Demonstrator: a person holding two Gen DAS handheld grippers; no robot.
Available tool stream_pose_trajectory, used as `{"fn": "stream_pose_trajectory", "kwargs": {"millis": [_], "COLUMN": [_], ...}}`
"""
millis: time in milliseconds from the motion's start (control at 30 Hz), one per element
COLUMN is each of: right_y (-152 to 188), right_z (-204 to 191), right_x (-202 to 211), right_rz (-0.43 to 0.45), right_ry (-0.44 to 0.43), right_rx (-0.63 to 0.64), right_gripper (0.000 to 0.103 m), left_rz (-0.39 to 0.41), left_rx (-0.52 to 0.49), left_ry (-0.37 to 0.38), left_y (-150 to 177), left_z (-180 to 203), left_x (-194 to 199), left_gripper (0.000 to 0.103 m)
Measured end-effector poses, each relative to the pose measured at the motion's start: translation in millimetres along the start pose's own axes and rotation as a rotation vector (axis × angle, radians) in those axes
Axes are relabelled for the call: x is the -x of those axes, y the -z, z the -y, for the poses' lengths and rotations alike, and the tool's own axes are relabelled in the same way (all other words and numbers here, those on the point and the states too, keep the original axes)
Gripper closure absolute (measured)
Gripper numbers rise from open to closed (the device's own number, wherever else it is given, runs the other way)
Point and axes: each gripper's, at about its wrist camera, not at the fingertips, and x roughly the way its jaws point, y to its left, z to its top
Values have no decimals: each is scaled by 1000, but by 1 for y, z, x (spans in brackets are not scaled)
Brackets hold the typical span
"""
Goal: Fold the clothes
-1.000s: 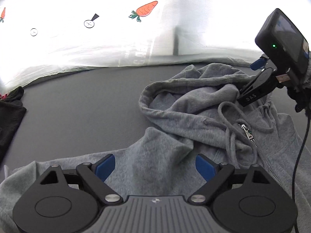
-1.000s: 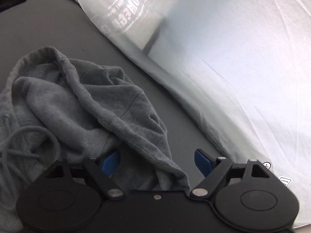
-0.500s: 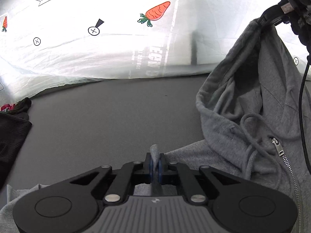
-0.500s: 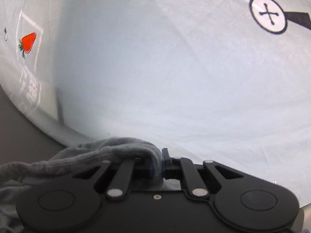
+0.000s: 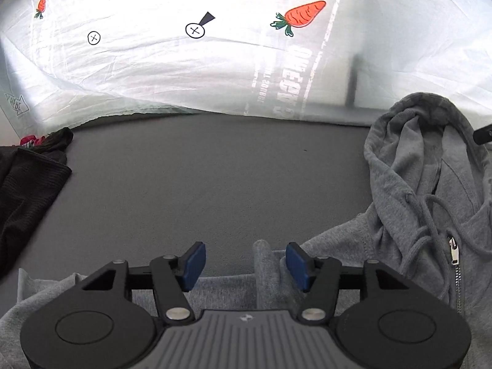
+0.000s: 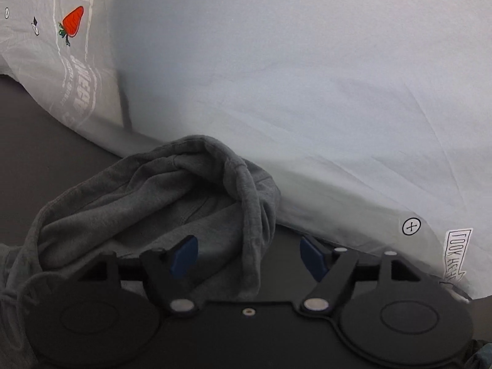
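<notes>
A grey zip hoodie (image 5: 430, 200) lies on the dark grey surface (image 5: 200, 184), its hood bunched up at the right with the drawstring and zipper pull showing. My left gripper (image 5: 246, 264) sits over the hoodie's near edge. Its jaws are opening, and a pinched ridge of grey cloth (image 5: 263, 261) stands loose between the blue pads, close to the right one. In the right wrist view the hood (image 6: 172, 190) lies heaped against the white sheet. My right gripper (image 6: 247, 256) has its jaws opening too. The hood's rim runs between its pads without being pressed.
A white sheet printed with carrots and crossed circles (image 5: 215, 61) rises behind the surface. A black garment (image 5: 27, 190) lies at the far left edge. A black part of the right gripper (image 5: 482, 135) pokes in at the right beside the hood.
Half a second ago both grippers were shut on hoodie cloth, the right one holding the hood up. Now both sets of jaws stand apart and the hood has dropped onto the surface.
</notes>
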Motion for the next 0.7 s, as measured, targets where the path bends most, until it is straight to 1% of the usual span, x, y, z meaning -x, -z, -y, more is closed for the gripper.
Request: {"fn": "stream_pose_trajectory", "kwargs": {"millis": [33, 67, 100, 133, 167, 200, 267, 300, 367, 400, 433, 467, 500, 533, 600, 633, 667, 700], "right_y": [11, 26, 41, 62, 81, 102, 143, 163, 201, 218, 232, 246, 257, 265, 275, 278, 279, 279], "right_z": [8, 14, 20, 27, 34, 42, 59, 67, 86, 99, 113, 127, 141, 155, 182, 195, 207, 219], "right_x": [18, 36, 51, 68, 82, 98, 123, 136, 167, 182, 194, 205, 214, 221, 230, 232, 230, 226], "right_rz": [23, 46, 66, 84, 95, 110, 138, 140, 131, 127, 123, 119, 113, 109, 138, 148, 152, 154], "right_ry": [-16, -14, -2, 24, 56, 111, 234, 290, 376, 412, 441, 466, 498, 528, 567, 566, 561, 557], "right_rx": [-43, -83, -111, -137, -156, -175, -214, -237, -298, -340, -381, -421, -458, -486, -522, -538, -560, -583], "right_gripper": [23, 18, 16, 14, 14, 14, 15, 17, 35, 40, 51, 64, 67, 67, 67, 65, 57, 55], "left_rz": [4, 12, 25, 33, 40, 45, 24, 10, -37, -65, -94, -120, -135, -154, -188, -206, -203, -203], "left_rx": [26, 34, 35, 26, 17, 7, -23, -37, -63, -86, -110, -134, -168, -212, -278, -284, -257, -233], "left_ry": [17, 29, 42, 58, 73, 88, 116, 129, 159, 173, 187, 200, 207, 209, 212, 206, 186, 169], "left_y": [0, 1, 4, 8, 12, 17, 31, 40, 61, 72, 82, 93, 101, 111, 127, 132, 136, 139], "left_z": [-4, -3, 0, 6, 11, 17, 37, 47, 69, 80, 91, 102, 111, 122, 137, 141, 142, 142], "left_x": [7, 15, 24, 34, 44, 53, 69, 76, 86, 89, 93, 96, 100, 102, 105, 103, 102, 101], "left_gripper": [34, 24, 18, 16, 14, 13, 12, 11, 11, 11, 11, 11, 11, 11, 11, 11, 6, 0]}}
